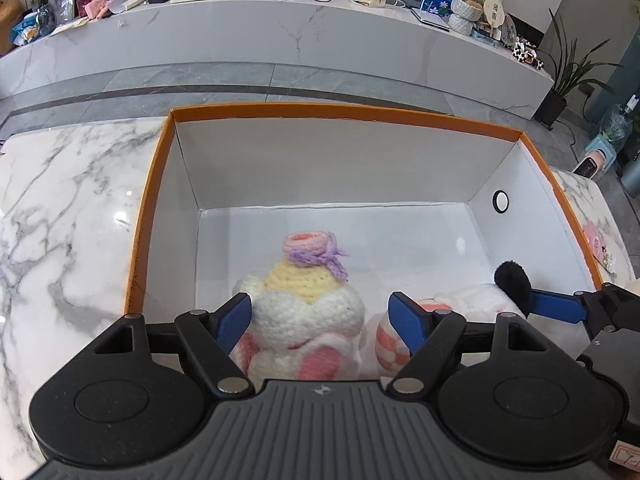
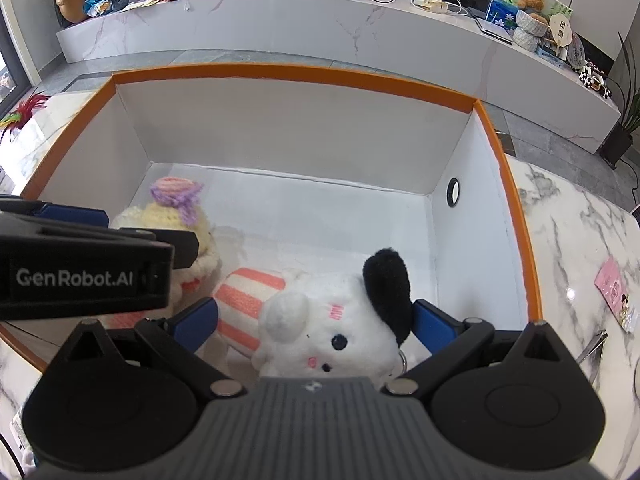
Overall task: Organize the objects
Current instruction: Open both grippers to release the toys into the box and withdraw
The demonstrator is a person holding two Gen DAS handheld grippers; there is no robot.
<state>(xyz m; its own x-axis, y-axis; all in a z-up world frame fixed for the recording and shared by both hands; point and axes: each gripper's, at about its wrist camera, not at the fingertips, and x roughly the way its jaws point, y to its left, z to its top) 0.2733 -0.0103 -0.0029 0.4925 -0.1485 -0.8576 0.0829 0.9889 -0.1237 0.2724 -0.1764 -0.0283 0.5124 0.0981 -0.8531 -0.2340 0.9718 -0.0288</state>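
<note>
A white box with an orange rim [image 1: 344,114] stands on the marble table; it also shows in the right wrist view [image 2: 280,74]. In it lie a crocheted doll [image 1: 308,304] with a pink and purple top, also seen from the right wrist [image 2: 180,216], and a white plush dog with a black ear [image 2: 344,320], partly seen from the left wrist [image 1: 484,296]. My left gripper [image 1: 320,316] is open, its blue pads either side of the crocheted doll. My right gripper [image 2: 316,320] is open around the plush dog.
A pink card [image 2: 612,284] lies on the marble table [image 1: 68,208] right of the box. A long marble counter [image 1: 280,32] with clutter stands beyond. A feather toy [image 2: 20,116] lies at the far left.
</note>
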